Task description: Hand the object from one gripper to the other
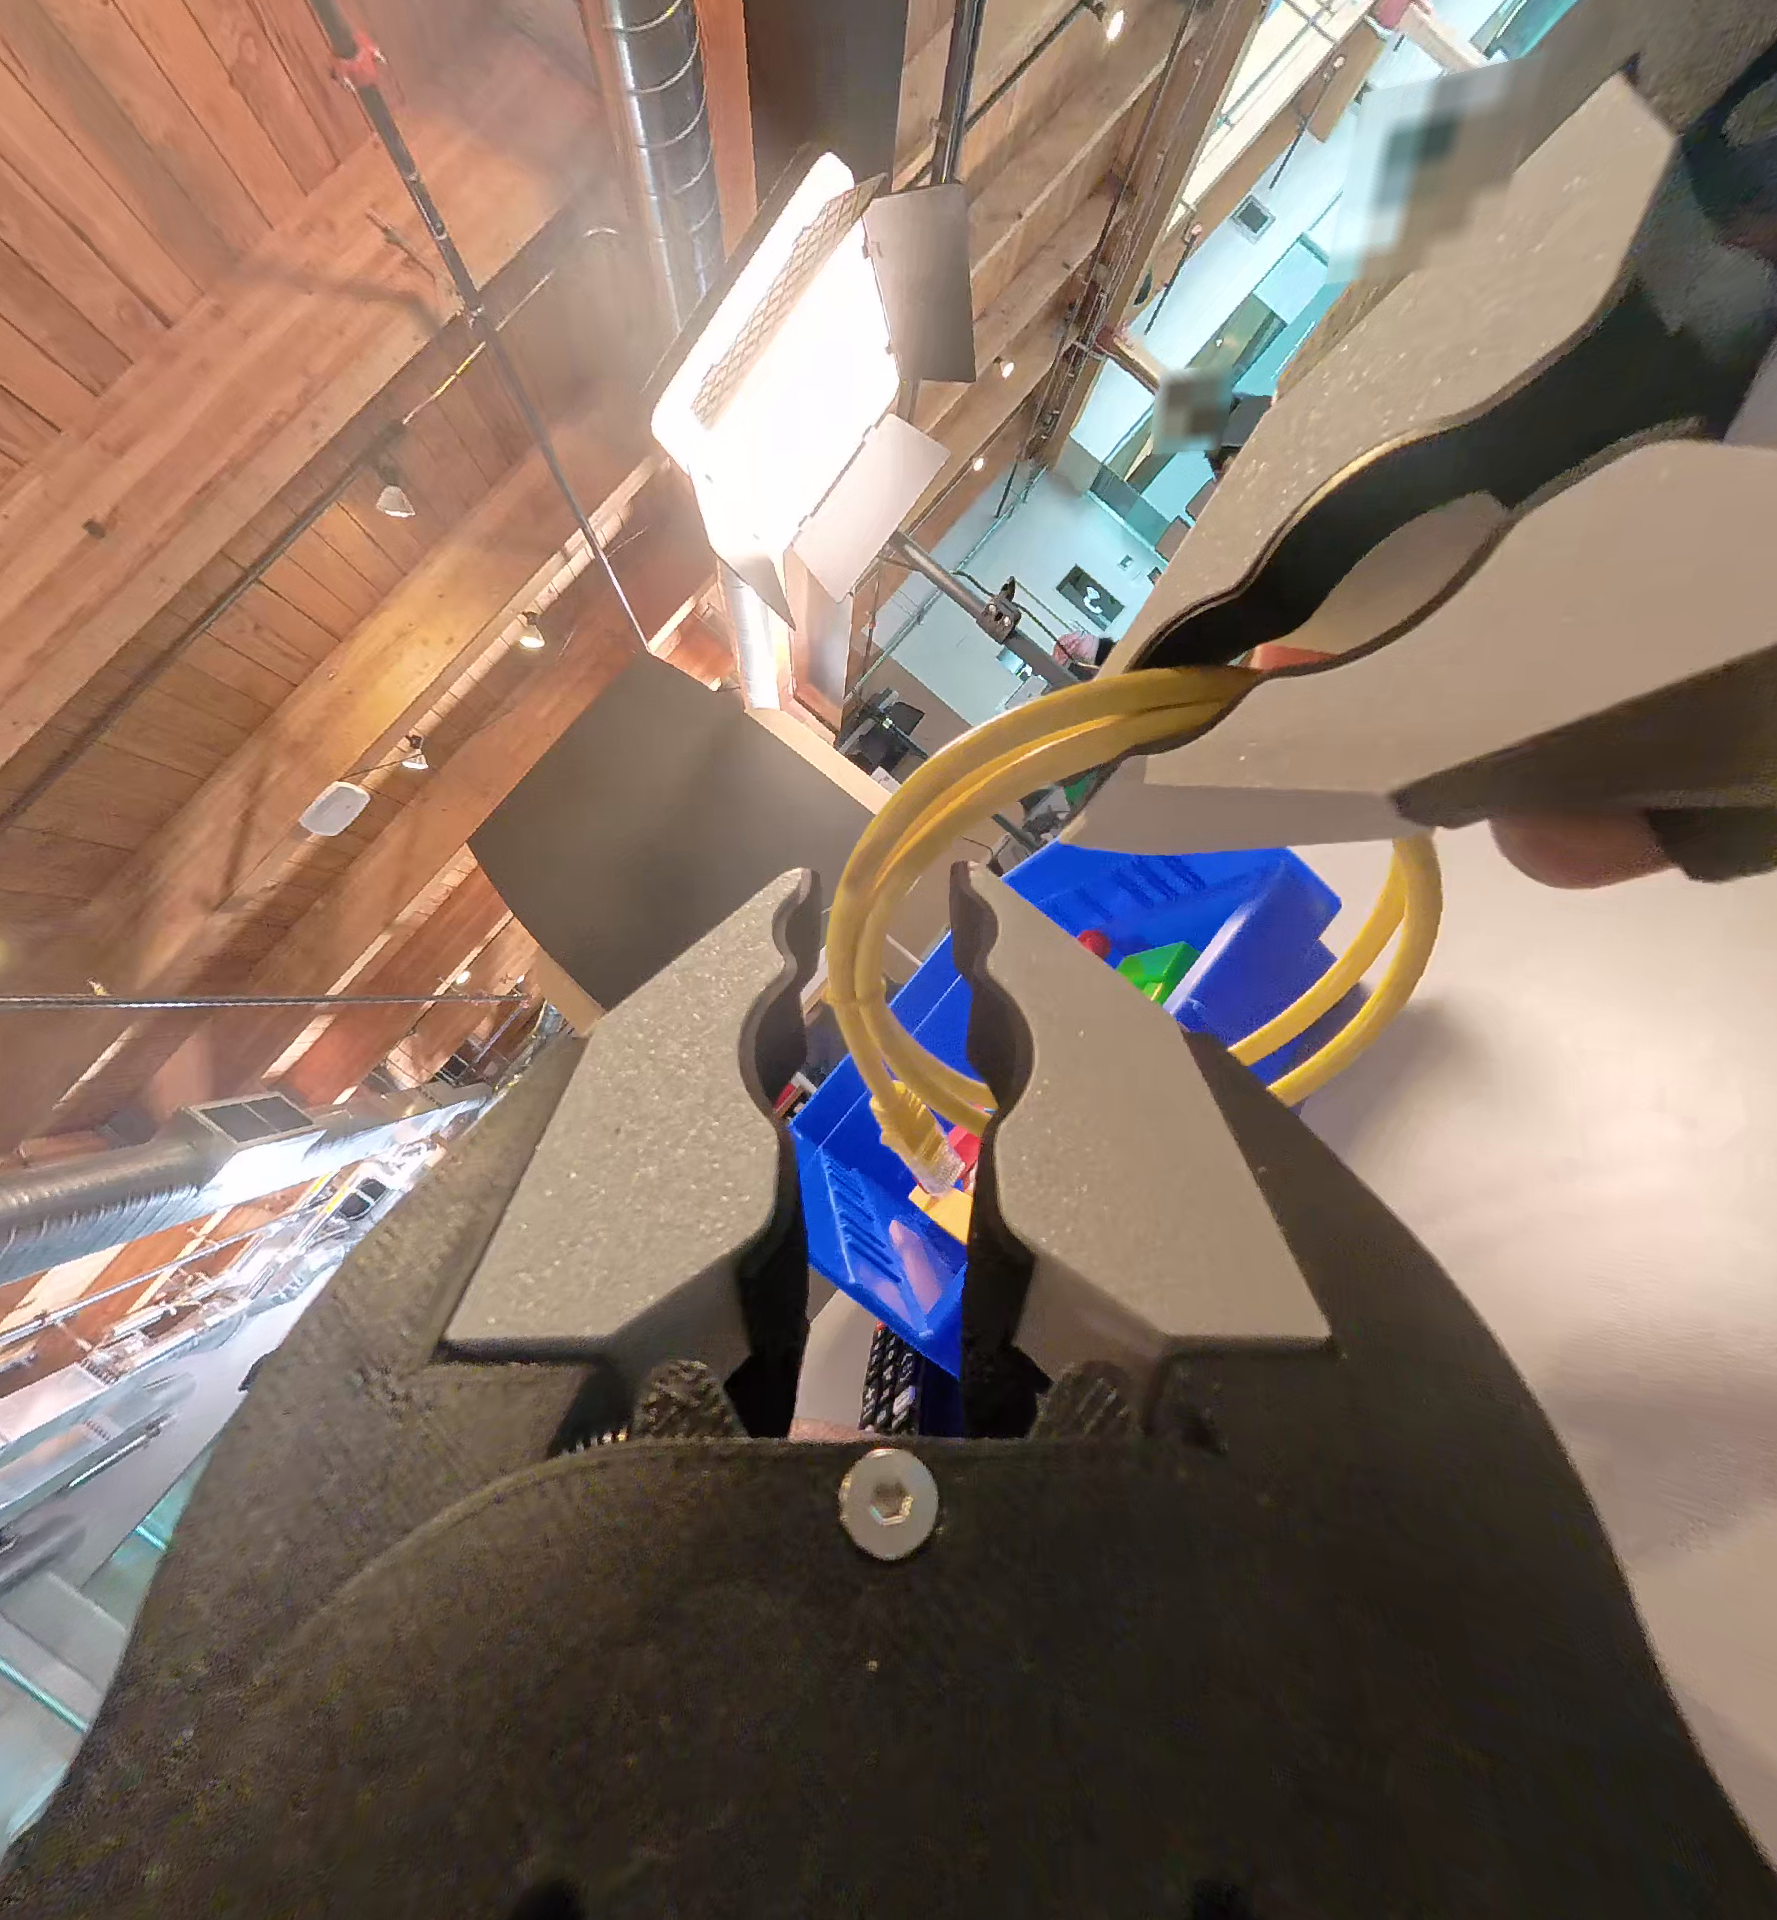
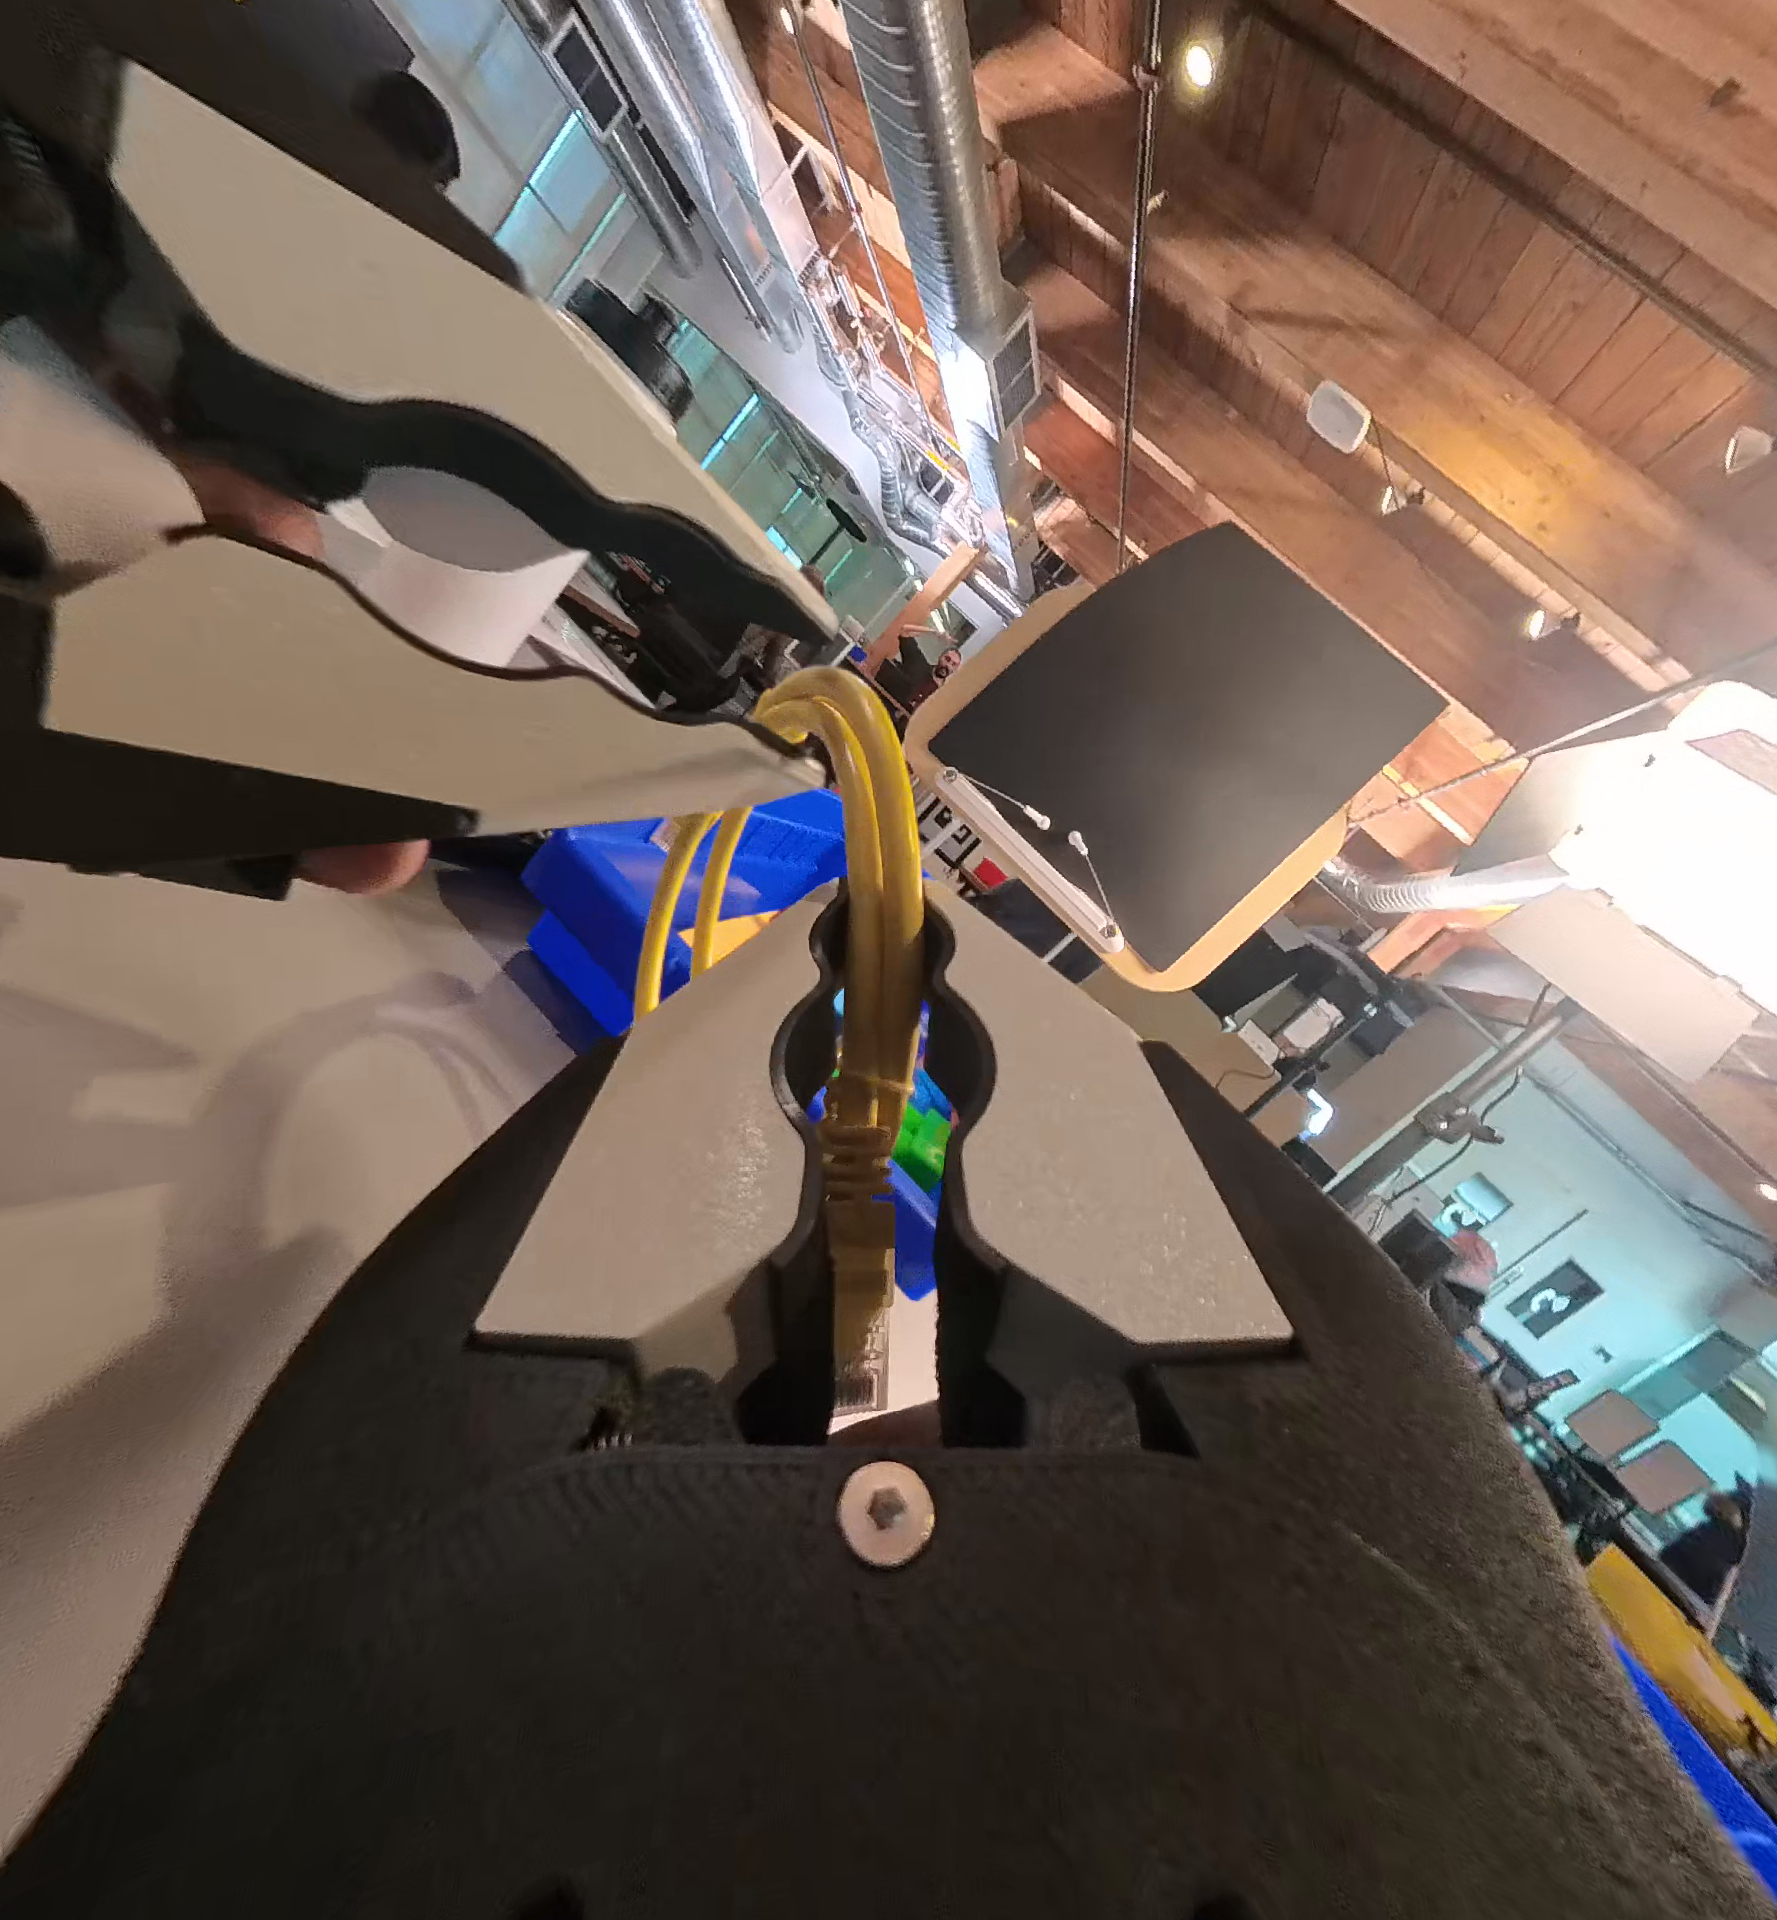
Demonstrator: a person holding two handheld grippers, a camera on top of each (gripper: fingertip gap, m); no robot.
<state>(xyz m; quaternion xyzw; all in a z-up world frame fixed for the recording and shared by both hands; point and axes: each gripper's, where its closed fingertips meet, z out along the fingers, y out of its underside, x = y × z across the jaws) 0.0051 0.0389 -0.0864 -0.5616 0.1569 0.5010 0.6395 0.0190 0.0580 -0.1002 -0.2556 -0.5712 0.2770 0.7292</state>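
A coiled yellow network cable (image 1: 967,758) hangs in the air between both grippers. In the left wrist view my right gripper (image 1: 1216,675) comes in from the upper right and is shut on the top of the coil. My left gripper (image 1: 884,883) is open, and the coil's left side runs down between its fingers with a gap on each side. A cable plug (image 1: 925,1143) dangles between the left fingers. In the right wrist view my right gripper (image 2: 884,914) pinches the cable (image 2: 879,831), and a plug (image 2: 858,1247) hangs down between its fingers. The left gripper (image 2: 822,696) straddles the coil from the upper left.
A blue bin (image 1: 1227,935) with coloured blocks sits on the white table (image 1: 1590,1143) below the cable; it also shows in the right wrist view (image 2: 593,894). A black panel (image 1: 655,831) and a bright studio light (image 1: 790,384) stand behind. Only a small space, under 4 cm, lies between the two pairs of fingers.
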